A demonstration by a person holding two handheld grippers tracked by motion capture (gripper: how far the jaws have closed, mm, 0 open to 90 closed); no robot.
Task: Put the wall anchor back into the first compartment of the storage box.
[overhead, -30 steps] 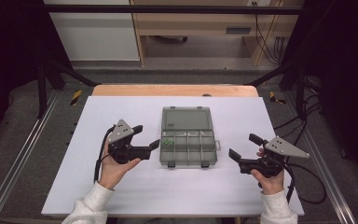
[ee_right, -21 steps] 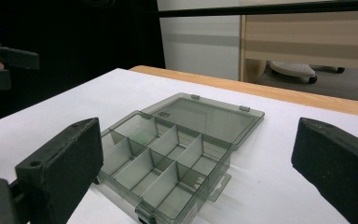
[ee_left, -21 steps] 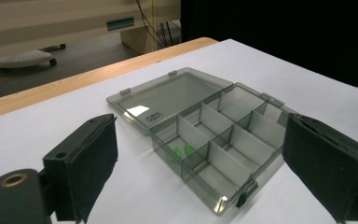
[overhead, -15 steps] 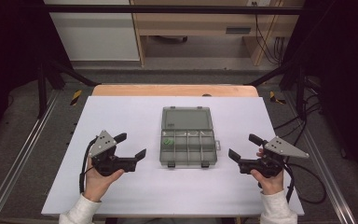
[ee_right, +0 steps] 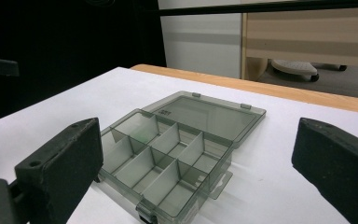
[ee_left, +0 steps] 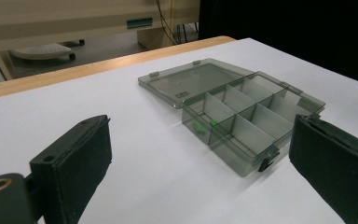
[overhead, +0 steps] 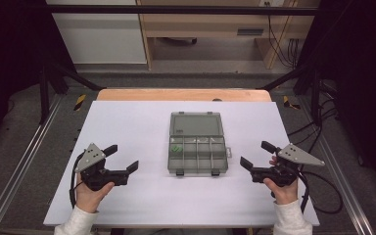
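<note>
A smoky clear compartment box (overhead: 197, 155) lies open at the middle of the white table (overhead: 127, 122), its lid (overhead: 196, 125) folded flat behind it. A small green piece (overhead: 177, 148) sits in a back left compartment, also seen in the left gripper view (ee_left: 200, 125). My left gripper (overhead: 122, 157) is well to the left of the box, open. Its jaws have just been opening, with nothing between them (ee_left: 203, 168). My right gripper (overhead: 254, 154) hovers just right of the box, open and empty (ee_right: 200, 172). In the right gripper view the box (ee_right: 168, 154) lies ahead.
A wooden strip (overhead: 183, 94) borders the table's far edge. Metal rails (overhead: 24, 161) run along both sides. A cabinet (overhead: 98, 32) and wooden furniture (overhead: 210, 24) stand behind. Cables (overhead: 318, 186) trail at the right.
My left gripper has drawn away from the box's left side, leftward and toward the front of the table. The right gripper has stayed where it was.
</note>
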